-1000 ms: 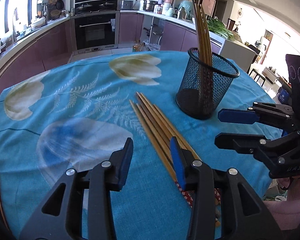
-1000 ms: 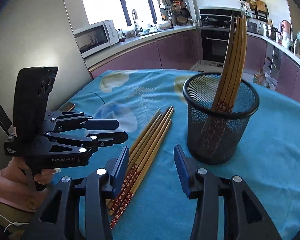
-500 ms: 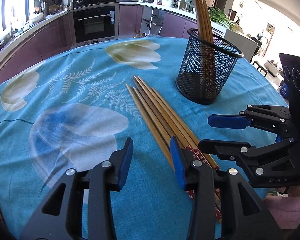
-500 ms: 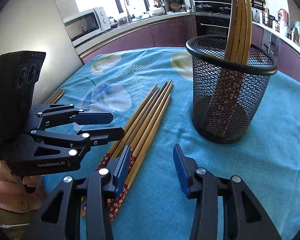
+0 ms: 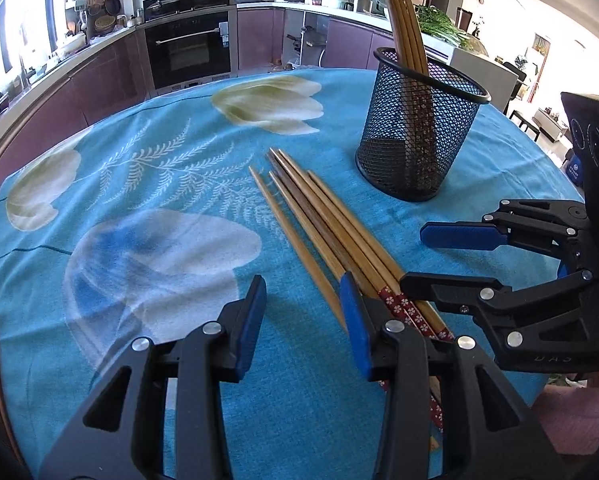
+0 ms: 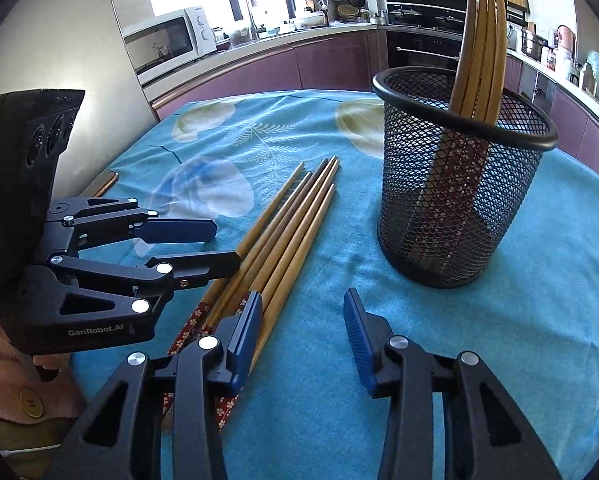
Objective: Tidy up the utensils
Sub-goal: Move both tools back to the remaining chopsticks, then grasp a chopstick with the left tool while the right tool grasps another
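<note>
Chopsticks lie bundled on the blue-clothed table, their red patterned ends hidden under the left claw, which gapes wide, holding nothing. The right claw, at 3 o'clock from it, is likewise spread and empty. Farther, toward 1 o'clock, a mesh holder keeps more chopsticks upright, tips cropped.

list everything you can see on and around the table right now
loose chopsticks: five, brown wood with red flowered ends, lying side by side on the cloth
mesh holder: one, black, upright on the cloth beyond them
chopsticks in holder: about four, brown, leaning on its rim
tablecloth: one, blue with pale flowers
microwave: one, white, on the counter
oven: one, black, built in
left gripper: open, nothing held
right gripper: open, nothing held
</note>
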The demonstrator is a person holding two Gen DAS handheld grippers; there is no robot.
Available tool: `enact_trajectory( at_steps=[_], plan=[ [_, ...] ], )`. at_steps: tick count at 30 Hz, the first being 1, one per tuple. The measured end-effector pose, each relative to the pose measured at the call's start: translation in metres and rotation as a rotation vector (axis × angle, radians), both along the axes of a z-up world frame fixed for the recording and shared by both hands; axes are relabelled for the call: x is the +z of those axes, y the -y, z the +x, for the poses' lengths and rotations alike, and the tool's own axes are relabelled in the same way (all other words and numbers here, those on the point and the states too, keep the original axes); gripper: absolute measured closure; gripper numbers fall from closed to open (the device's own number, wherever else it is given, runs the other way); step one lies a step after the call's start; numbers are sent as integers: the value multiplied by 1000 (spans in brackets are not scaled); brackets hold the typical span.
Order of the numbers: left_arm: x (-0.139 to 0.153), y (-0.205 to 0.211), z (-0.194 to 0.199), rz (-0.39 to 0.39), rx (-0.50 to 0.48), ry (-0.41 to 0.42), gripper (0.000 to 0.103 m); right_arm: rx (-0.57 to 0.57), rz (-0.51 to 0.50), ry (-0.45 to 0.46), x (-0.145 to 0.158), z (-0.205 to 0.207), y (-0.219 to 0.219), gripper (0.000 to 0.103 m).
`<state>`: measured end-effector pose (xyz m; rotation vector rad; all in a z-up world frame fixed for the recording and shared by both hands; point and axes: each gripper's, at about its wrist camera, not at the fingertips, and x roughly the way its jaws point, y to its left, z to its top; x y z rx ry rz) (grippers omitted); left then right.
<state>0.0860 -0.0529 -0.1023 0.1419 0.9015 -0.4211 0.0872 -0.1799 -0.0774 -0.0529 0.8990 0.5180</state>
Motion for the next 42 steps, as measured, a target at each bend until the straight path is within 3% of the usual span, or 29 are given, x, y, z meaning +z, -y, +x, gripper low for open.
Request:
enact_trajectory(
  at_steps=[5, 16, 23, 27, 35, 42],
  plan=[
    [-1, -1, -1, 8, -15, -12, 72, -4, -25, 0, 1, 0, 0, 71],
    [-2, -8, 10, -22, 0, -34, 74, -19, -75, 14, -2, 8, -11, 73],
    [-2, -10, 16, -40, 48, -35, 89, -60, -30, -3, -2, 13, -6, 91],
    [-1, -12, 13, -53, 70, -30, 94, -85, 14, -18, -2, 13, 3, 96],
    [9, -15, 1, -88, 51, -12, 95, -47, 78, 2, 10, 8, 11, 97],
    [0, -8, 0, -61, 11, -39, 95, 6, 42, -28, 3, 11, -3, 97]
  ],
)
